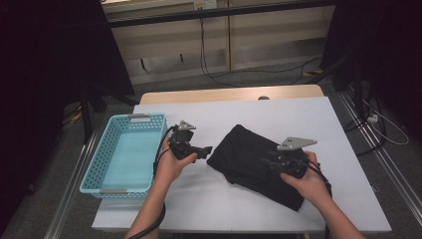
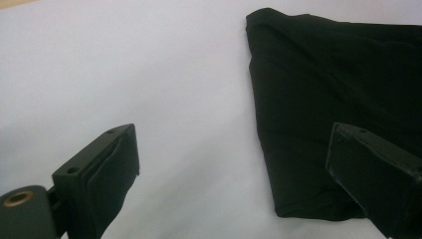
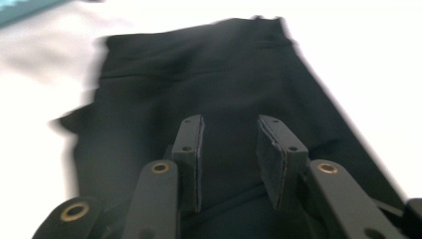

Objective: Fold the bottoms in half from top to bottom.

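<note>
A folded black cloth (image 1: 249, 149) lies on the white table (image 1: 209, 199), right of centre. My left gripper (image 1: 205, 150) rests low beside the cloth's left edge, pointing at it. In the left gripper view its jaws stand wide open around bare table (image 2: 234, 144), and the cloth's corner (image 2: 328, 99) lies by the right jaw. My right gripper (image 1: 267, 160) hovers over the cloth's right half. In the right gripper view its jaws (image 3: 229, 134) stand apart with a clear gap between the pads, and the cloth (image 3: 199, 74) spreads out under and beyond them.
A light blue plastic basket (image 1: 107, 164) with perforated walls sits at the table's left edge, with nothing in it. Behind the table are a wooden strip, cables on the floor and dark stands at both sides.
</note>
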Demonstrator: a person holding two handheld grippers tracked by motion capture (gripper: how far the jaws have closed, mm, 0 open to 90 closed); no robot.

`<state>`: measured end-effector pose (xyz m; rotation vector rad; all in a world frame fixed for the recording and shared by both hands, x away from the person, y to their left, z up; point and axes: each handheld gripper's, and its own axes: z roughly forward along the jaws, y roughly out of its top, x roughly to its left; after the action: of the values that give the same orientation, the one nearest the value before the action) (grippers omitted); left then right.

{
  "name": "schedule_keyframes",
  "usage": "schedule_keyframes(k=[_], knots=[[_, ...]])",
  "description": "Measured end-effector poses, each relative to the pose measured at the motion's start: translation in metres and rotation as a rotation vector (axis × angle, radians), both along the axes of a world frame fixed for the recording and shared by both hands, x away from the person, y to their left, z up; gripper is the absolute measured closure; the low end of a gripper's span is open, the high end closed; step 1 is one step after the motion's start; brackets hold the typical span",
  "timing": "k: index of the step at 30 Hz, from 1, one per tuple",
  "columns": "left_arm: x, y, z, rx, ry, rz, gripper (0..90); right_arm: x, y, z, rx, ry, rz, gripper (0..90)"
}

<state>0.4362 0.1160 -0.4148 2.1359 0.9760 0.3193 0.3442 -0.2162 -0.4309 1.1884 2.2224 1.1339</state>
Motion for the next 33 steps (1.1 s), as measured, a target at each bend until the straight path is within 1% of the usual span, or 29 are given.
schedule_keyframes(k=[1,3,5,6,7,8,9,10,11,12,14,16,18,19,20,21,22,24,25,26,27,28,29,31,33], knots=[[0.0,0.0,0.0,0.0,0.0,0.001,6.6,0.007,-0.002,-0.002,-0.016,0.005,-0.029,64.7],[0.0,0.0,0.0,0.003,0.001,-0.001,6.6,0.021,-0.005,-0.008,-0.027,0.026,-0.041,64.9],[0.0,0.001,0.0,0.003,0.002,-0.001,6.6,0.031,-0.004,-0.014,-0.037,0.037,-0.058,66.6],[0.001,0.001,0.0,0.01,-0.006,-0.002,6.6,0.035,-0.003,-0.016,-0.053,0.029,-0.061,66.4],[0.001,0.001,-0.001,0.007,-0.004,-0.001,6.6,0.038,-0.002,-0.019,-0.064,0.025,-0.069,67.8],[0.001,0.002,-0.001,-0.002,0.002,0.003,6.6,0.041,-0.001,-0.022,-0.069,0.041,-0.068,69.5],[0.001,0.002,-0.001,-0.001,-0.001,0.009,6.6,0.043,0.0,-0.024,-0.085,0.058,-0.069,71.3],[0.001,0.003,-0.001,-0.003,0.001,0.011,6.6,0.044,0.0,-0.026,-0.091,0.051,-0.064,74.0],[0.001,0.003,-0.001,-0.002,0.002,0.012,6.6,0.045,0.001,-0.025,-0.092,0.052,-0.06,79.4],[0.001,0.003,-0.001,0.0,0.0,0.012,6.6,0.045,0.001,-0.024,-0.103,0.049,-0.052,86.8],[0.001,0.003,-0.001,-0.004,0.0,0.013,6.6,0.045,0.001,-0.018,-0.091,0.037,-0.047,88.1],[0.001,0.002,-0.001,-0.004,0.001,0.011,6.6,0.045,-0.001,-0.011,-0.086,0.015,-0.047,88.6],[0.001,0.002,-0.001,0.002,-0.003,0.007,6.6,0.046,-0.005,-0.006,-0.057,-0.001,-0.06,88.7],[0.001,0.002,-0.001,0.003,-0.003,0.007,6.6,0.047,-0.009,-0.003,-0.024,-0.003,-0.07,88.8],[0.001,0.001,-0.001,0.003,-0.003,0.008,6.6,0.048,-0.011,-0.002,-0.019,-0.013,-0.08,88.9],[0.001,0.001,-0.001,0.004,-0.003,0.006,6.6,0.05,-0.014,-0.002,-0.026,-0.02,-0.093,88.9],[0.001,0.001,-0.002,0.002,-0.002,0.008,6.6,0.052,-0.016,-0.004,-0.026,-0.016,-0.103,88.8],[0.001,0.001,-0.002,0.007,-0.003,0.006,6.6,0.055,-0.018,-0.012,-0.037,0.009,-0.126,88.7],[0.001,0.001,-0.002,0.006,-0.002,0.006,6.6,0.057,-0.018,-0.016,-0.039,0.028,-0.126,87.8],[0.001,0.001,-0.002,0.006,-0.003,0.005,6.6,0.058,-0.018,-0.019,-0.06,0.036,-0.134,84.2],[0.001,0.001,-0.002,0.008,0.003,0.0,6.6,0.059,-0.018,-0.021,-0.079,0.027,-0.16,80.2],[0.002,0.002,-0.002,0.013,-0.001,-0.001,6.6,0.061,-0.019,-0.022,-0.071,0.025,-0.175,78.3],[0.002,0.002,-0.002,0.007,0.001,0.003,6.6,0.062,-0.02,-0.024,-0.051,0.035,-0.187,74.2],[0.002,0.002,-0.003,0.005,0.003,0.006,6.6,0.064,-0.023,-0.026,-0.03,0.056,-0.189,69.9],[0.002,0.003,-0.002,0.002,0.002,0.007,6.6,0.064,-0.025,-0.027,0.006,0.066,-0.204,67.2]])
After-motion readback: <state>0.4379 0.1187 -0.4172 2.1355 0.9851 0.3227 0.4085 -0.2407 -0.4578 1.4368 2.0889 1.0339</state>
